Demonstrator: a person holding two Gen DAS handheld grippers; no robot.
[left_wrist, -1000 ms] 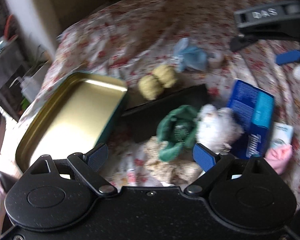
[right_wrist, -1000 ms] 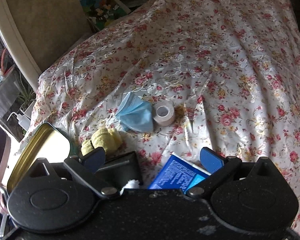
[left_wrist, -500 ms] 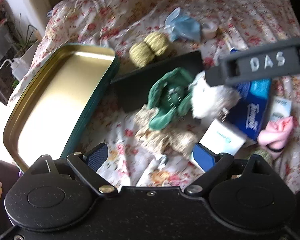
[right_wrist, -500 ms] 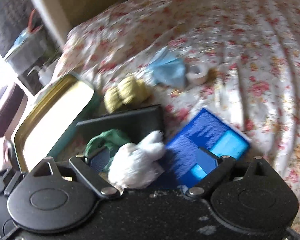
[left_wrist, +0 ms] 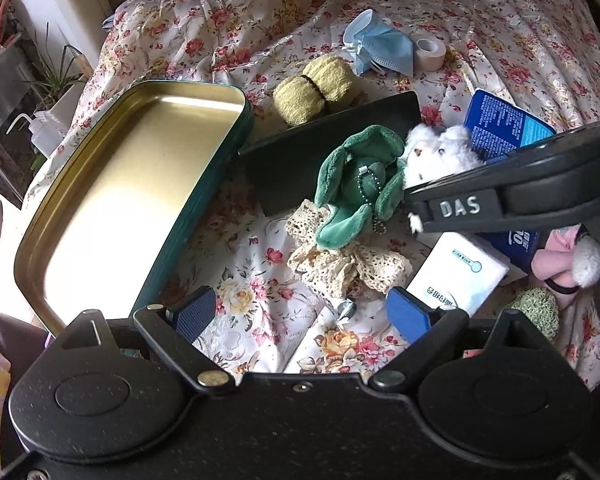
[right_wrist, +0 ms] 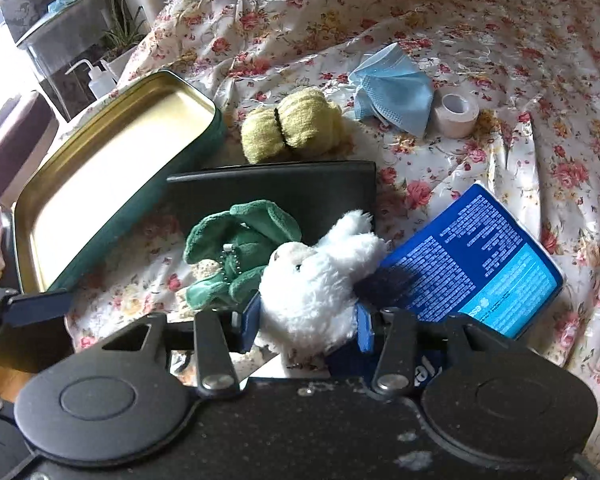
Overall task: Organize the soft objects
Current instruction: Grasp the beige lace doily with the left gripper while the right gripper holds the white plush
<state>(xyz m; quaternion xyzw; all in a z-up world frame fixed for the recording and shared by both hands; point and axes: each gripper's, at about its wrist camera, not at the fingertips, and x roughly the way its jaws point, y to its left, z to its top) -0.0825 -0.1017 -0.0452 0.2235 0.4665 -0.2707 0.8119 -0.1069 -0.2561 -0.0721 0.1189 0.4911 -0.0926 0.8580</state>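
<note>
- A white plush toy (right_wrist: 319,280) lies on the floral bedspread (right_wrist: 479,60) between the green plush (right_wrist: 236,252) and the blue box (right_wrist: 479,252), pinched at its lower body by the right gripper (right_wrist: 305,326), whose jaws have just been closing around it.
- The gold-lined tin (left_wrist: 120,200) sits empty at the left of the pile, so the sorting appears barely begun (nothing soft is inside it yet).
- Left to gather, by the look of it: the green plush, the lace cloth (left_wrist: 339,264) beneath it, the yellow rolled towel (left_wrist: 311,88), the pink item (left_wrist: 559,256) and the green knitted piece (left_wrist: 539,312).
- The left gripper (left_wrist: 300,314) hovers over the bedspread near the lace, jaws spread and empty.
- Farther off lie a blue face mask (right_wrist: 395,92) and a tape roll (right_wrist: 455,114).
- The right gripper's arm crosses the left wrist view, hiding part of the white plush and the blue box; the pink item is cut off at the frame's edge and hard to identify.
</note>
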